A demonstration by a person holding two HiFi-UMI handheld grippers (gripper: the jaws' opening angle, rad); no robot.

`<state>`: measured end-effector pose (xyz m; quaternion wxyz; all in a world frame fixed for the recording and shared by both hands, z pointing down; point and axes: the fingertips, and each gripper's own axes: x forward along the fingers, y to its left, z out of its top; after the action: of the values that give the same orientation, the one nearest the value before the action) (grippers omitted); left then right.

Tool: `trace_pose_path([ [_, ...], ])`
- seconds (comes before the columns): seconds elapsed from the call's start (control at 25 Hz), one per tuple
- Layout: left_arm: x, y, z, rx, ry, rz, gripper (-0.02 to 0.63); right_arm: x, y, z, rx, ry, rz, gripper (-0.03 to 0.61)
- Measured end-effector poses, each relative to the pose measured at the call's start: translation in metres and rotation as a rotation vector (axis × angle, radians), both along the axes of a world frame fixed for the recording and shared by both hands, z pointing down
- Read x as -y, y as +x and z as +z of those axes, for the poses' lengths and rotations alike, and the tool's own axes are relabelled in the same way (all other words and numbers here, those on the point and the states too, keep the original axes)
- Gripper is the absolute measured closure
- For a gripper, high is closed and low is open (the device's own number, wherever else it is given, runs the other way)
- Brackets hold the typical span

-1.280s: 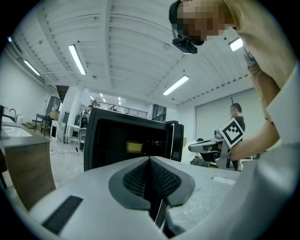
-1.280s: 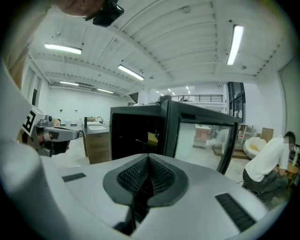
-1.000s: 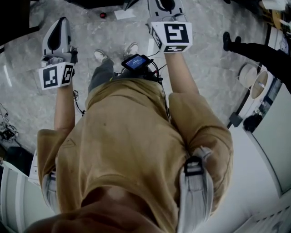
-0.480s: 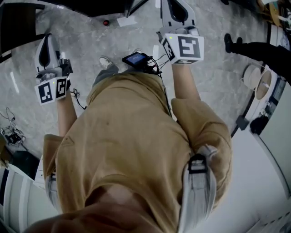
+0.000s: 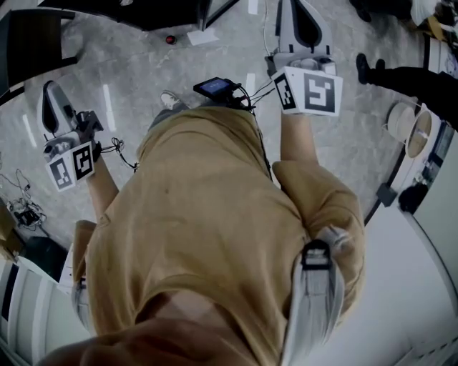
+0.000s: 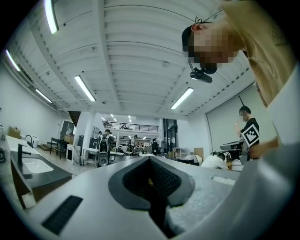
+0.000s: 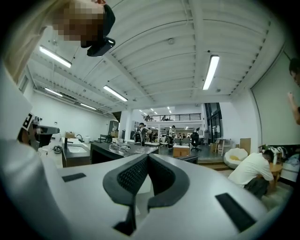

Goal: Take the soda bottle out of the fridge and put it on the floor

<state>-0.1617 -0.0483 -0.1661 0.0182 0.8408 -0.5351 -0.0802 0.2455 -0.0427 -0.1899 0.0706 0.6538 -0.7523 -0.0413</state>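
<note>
soda bottle: no view is showing it, so I cannot tell its look or its place.
head view, left gripper: the left gripper (image 5: 51, 91) is hanging at nine o'clock over the grey floor (image 5: 143, 71), with its tips pointing toward twelve.
head view, right gripper: the right gripper (image 5: 300, 14) is reaching toward one o'clock, and the top edge is cutting off its tips.
head view, person: a tan shirt (image 5: 200, 214) is filling the middle, and a small screen device (image 5: 215, 87) is sitting at the waist at twelve o'clock.
head view alone: a second person's dark leg (image 5: 408, 75) is stretching in at two o'clock.
left gripper view, jaws: the dark pads (image 6: 136, 180) are pressing together with nothing between them.
left gripper view alone: light strips (image 6: 85, 88) are running across the ceiling, a sink counter (image 6: 33, 166) is lying at nine o'clock, and the right gripper's marker cube (image 6: 251, 132) is showing at three o'clock.
right gripper view, jaws: the jaws are resting closed on each other, empty.
right gripper view alone: a crouching person in white (image 7: 255, 171) is bending at four o'clock.
</note>
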Motion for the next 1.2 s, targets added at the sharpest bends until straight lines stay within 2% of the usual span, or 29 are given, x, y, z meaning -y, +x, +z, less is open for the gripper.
trace_pose_path([
  [0.32,-0.011,-0.021,-0.011,0.006,0.023,-0.038,0.612,-0.012,-0.001,-0.031,0.001,0.071,0.040,0.578],
  [0.6,-0.013,-0.055,-0.013,0.022,0.033,-0.083,0.612,-0.012,-0.010,-0.045,-0.008,0.109,0.056,0.578],
  [0.8,-0.018,-0.070,-0.014,0.015,0.048,-0.088,0.612,-0.024,-0.025,-0.053,-0.033,0.124,0.048,0.578],
  [1.0,-0.019,-0.080,-0.013,-0.024,0.065,-0.093,0.612,-0.029,-0.040,-0.057,-0.045,0.127,0.029,0.578],
  [1.2,-0.035,-0.083,-0.028,-0.013,0.080,-0.077,0.612,-0.046,-0.052,-0.071,-0.035,0.141,0.020,0.578],
])
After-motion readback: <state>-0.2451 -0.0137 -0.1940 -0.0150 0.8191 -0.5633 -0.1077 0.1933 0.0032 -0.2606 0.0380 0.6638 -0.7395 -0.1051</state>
